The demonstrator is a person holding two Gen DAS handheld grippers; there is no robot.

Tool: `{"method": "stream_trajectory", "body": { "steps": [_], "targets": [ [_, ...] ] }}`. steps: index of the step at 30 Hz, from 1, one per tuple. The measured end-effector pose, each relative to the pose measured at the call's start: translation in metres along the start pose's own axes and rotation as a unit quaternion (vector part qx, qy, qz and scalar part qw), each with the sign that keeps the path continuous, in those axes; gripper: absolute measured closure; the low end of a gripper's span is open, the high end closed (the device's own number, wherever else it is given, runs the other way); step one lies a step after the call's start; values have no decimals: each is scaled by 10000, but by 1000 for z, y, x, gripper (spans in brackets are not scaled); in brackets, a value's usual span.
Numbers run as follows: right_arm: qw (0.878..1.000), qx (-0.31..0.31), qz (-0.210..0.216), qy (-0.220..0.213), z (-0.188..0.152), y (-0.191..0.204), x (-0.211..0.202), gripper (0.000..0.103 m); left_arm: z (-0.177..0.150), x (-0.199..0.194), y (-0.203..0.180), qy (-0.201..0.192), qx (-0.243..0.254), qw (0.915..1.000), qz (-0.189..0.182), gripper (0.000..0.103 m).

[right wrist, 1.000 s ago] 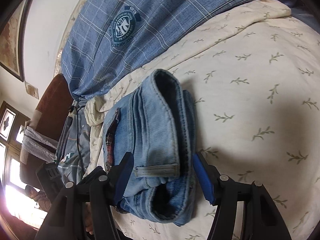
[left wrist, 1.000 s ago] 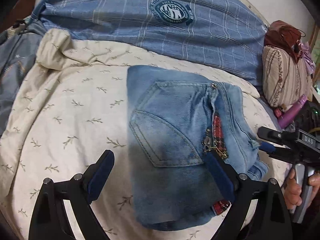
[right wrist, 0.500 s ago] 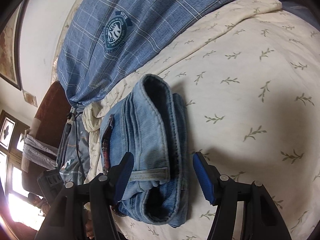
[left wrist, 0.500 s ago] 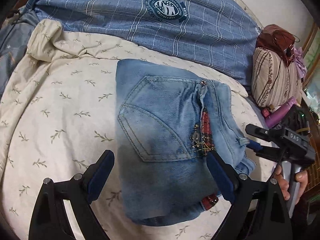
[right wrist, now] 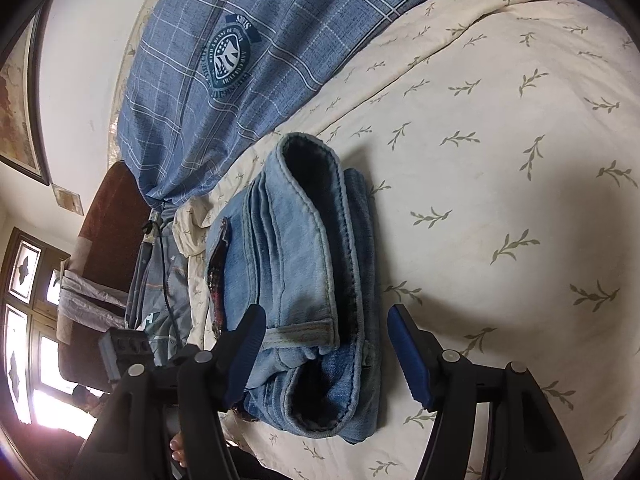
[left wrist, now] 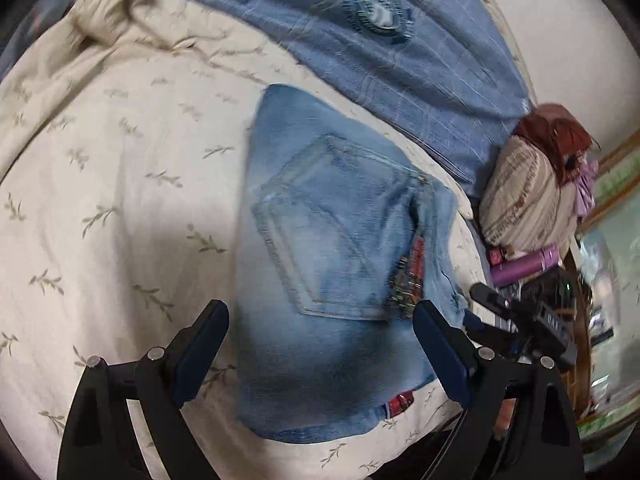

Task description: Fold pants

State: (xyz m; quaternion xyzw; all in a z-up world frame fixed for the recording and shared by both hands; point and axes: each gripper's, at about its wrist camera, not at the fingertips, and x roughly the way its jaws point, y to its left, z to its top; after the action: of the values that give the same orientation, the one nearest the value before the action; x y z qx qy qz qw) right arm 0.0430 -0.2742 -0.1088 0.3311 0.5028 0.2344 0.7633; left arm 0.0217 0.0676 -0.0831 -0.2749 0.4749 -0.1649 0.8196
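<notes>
The light blue jeans (left wrist: 328, 264) lie folded into a compact stack on the cream leaf-print bedsheet (left wrist: 120, 200), back pocket facing up, a red plaid trim at the pocket edge. My left gripper (left wrist: 320, 352) is open and empty, hovering over the near end of the stack. In the right wrist view the folded jeans (right wrist: 304, 280) show their layered waistband edge. My right gripper (right wrist: 324, 348) is open and empty, its fingers on either side of the stack's near end. The right gripper also shows in the left wrist view (left wrist: 520, 320) at the bed's right edge.
A blue plaid quilt (left wrist: 400, 52) with a round emblem lies behind the jeans. A striped pillow (left wrist: 524, 196) and a purple bottle (left wrist: 524, 264) sit at the right. A grey-blue cloth (right wrist: 164, 288) and a window (right wrist: 28, 320) are at the left of the right wrist view.
Both grippers have stayed open and empty. The left wrist view has swung and pulled back, so the jeans look farther and tilted. The right gripper has shifted only slightly.
</notes>
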Motion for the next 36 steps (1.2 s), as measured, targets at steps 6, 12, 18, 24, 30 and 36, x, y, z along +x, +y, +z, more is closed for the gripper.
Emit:
{"method": "stream_trajectory", "body": {
  "steps": [6,12,18,24,30,36],
  "targets": [
    [10000,18,-14,30,0,0,2,36,0,3,7,106,-282,9994,-161,9],
    [9999,46,-41,121,-2,-4,4,36,-4,13,2,306,-345,9984,-337,9],
    [9998,61,-13,170,-4,-8,3,36,-2,14,0,195,-456,9983,-300,9],
    [9996,148,68,229,-3,-12,3,36,0,16,-3,222,-365,9990,-161,9],
    [9979,434,285,381,-4,-19,11,35,2,19,-1,255,-469,9983,-253,8],
    [9930,728,711,600,-3,-24,28,33,10,27,-1,367,-500,9973,-390,6]
  ]
}}
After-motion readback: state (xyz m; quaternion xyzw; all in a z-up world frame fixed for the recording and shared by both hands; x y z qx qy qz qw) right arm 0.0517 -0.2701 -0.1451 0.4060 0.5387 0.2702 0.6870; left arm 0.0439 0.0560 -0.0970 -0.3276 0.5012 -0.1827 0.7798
